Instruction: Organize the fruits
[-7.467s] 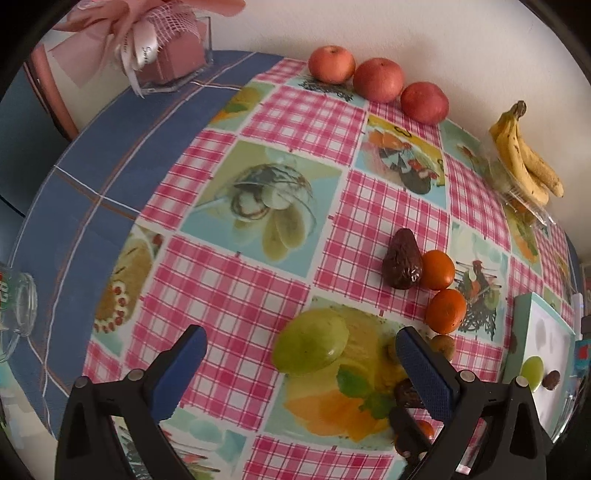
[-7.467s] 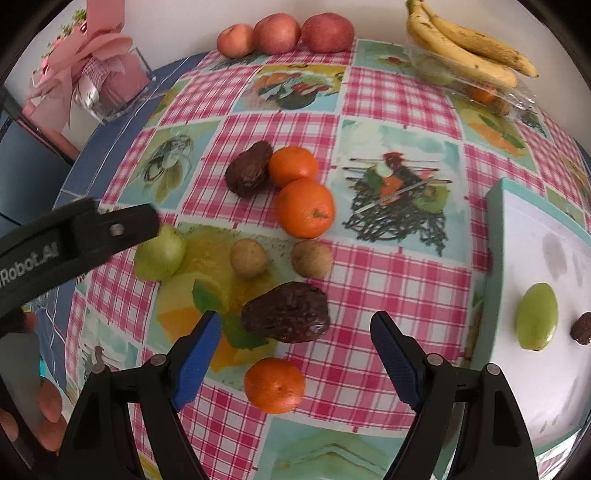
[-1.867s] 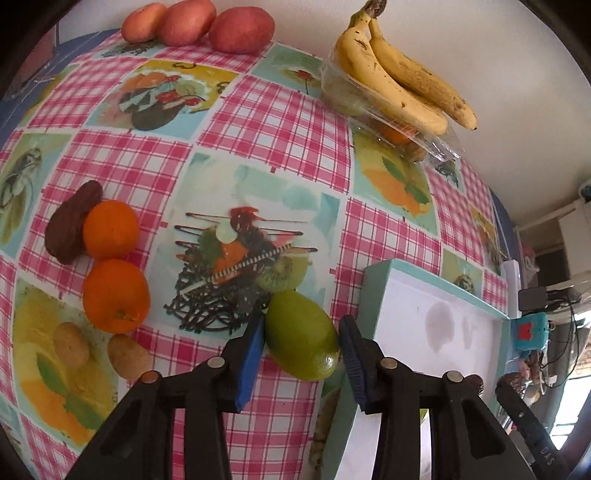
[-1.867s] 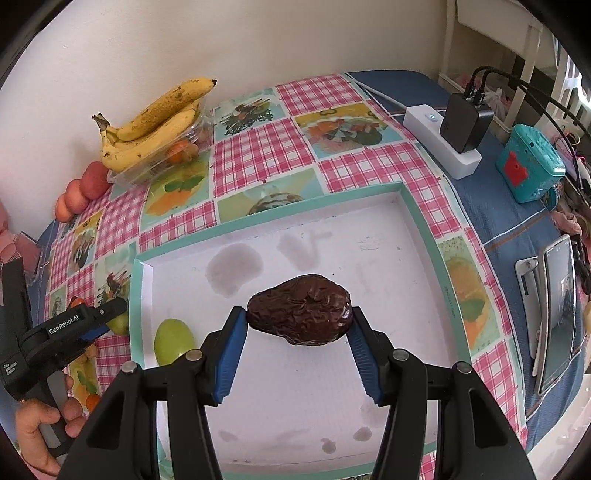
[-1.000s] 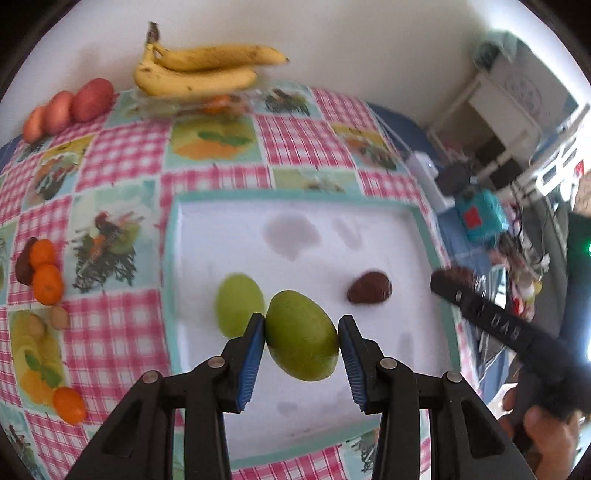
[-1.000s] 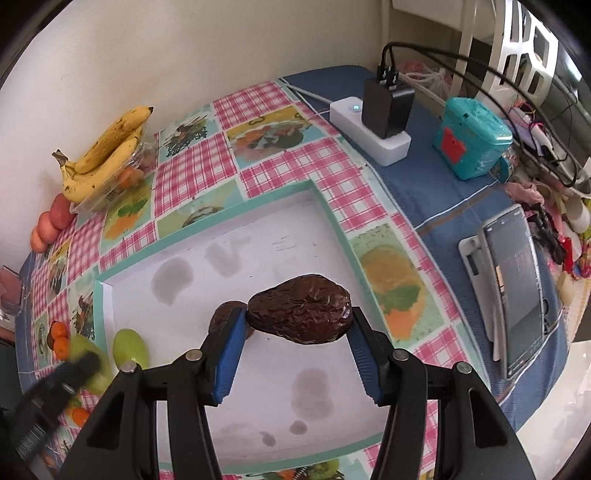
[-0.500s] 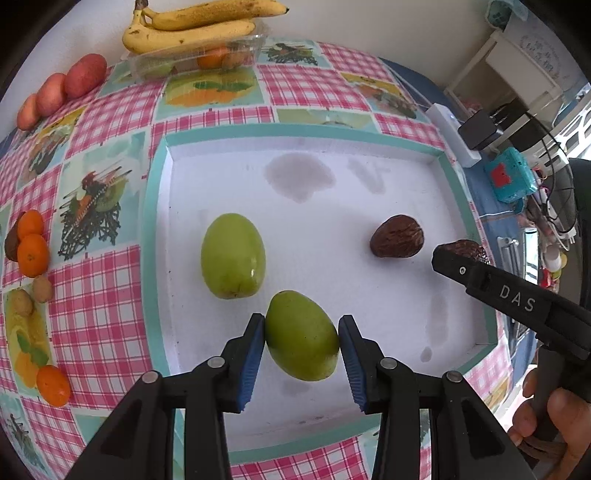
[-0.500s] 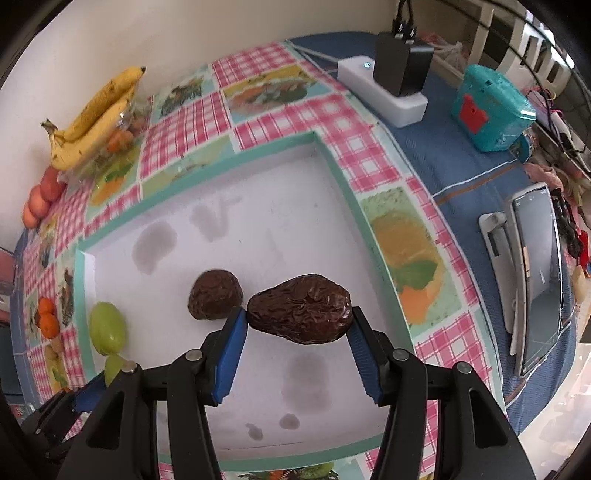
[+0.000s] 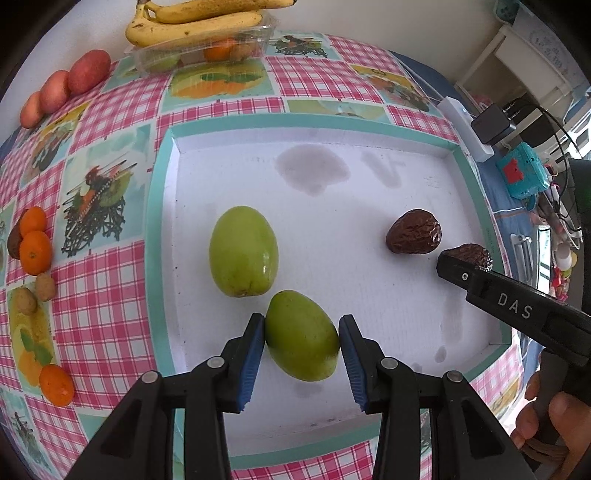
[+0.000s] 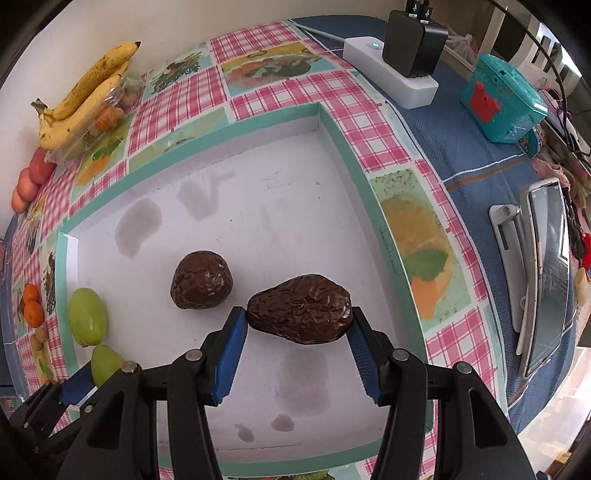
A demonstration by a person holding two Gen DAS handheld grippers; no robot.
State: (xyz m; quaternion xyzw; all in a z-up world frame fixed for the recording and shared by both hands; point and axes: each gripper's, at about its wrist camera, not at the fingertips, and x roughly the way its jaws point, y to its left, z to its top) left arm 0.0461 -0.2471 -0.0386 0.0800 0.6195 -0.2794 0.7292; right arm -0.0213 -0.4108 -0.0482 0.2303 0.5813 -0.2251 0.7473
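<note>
My left gripper [image 9: 302, 332] is shut on a green fruit [image 9: 301, 335], held low over the white tray [image 9: 369, 177] with a teal rim. Another green fruit [image 9: 243, 251] lies on the tray just beyond it. My right gripper [image 10: 298, 314] is shut on a wrinkled dark brown fruit [image 10: 300, 308] above the tray's [image 10: 258, 177] right half. A second brown fruit [image 10: 201, 284] rests on the tray to its left. In the left wrist view the right gripper [image 9: 465, 264] comes in from the right beside that lying brown fruit [image 9: 413, 236].
Bananas [image 9: 199, 22] lie on a clear box of fruit at the back. Red apples [image 9: 66, 88], oranges [image 9: 35, 251] and small brown fruits [image 9: 44, 286] sit left of the tray. A power strip [image 10: 391, 74], teal box [image 10: 498, 99] and phone [image 10: 543, 273] lie to the right.
Both grippers have sunk toward the tray with their fruits still held. The tray and the fruits lying on it now look larger and closer.
</note>
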